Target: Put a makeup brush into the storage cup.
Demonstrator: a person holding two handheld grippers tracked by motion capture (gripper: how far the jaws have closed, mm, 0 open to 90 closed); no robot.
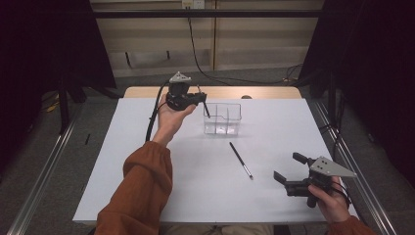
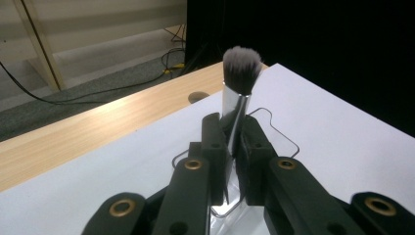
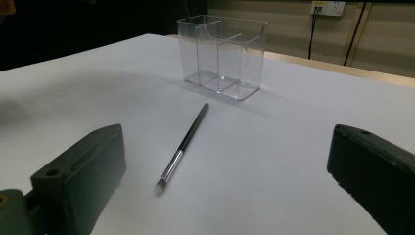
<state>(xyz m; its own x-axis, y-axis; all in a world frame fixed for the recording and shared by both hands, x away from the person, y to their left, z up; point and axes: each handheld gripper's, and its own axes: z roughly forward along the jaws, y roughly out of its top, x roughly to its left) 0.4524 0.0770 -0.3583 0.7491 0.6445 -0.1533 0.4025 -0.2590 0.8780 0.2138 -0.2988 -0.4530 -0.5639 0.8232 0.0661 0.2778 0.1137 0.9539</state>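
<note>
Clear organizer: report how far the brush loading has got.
Done: nothing lies in the clear organizer yet. In hand: the left gripper is shut on the fluffy brush, poised above the organizer's left end. Left: the thin brush lies on the table, before the open right gripper.

Clear glossy plastic organiser [image 3: 222,54], matt white table [image 1: 195,186], shiny metal ferrule on the soft-bristled brush [image 2: 237,93].
</note>
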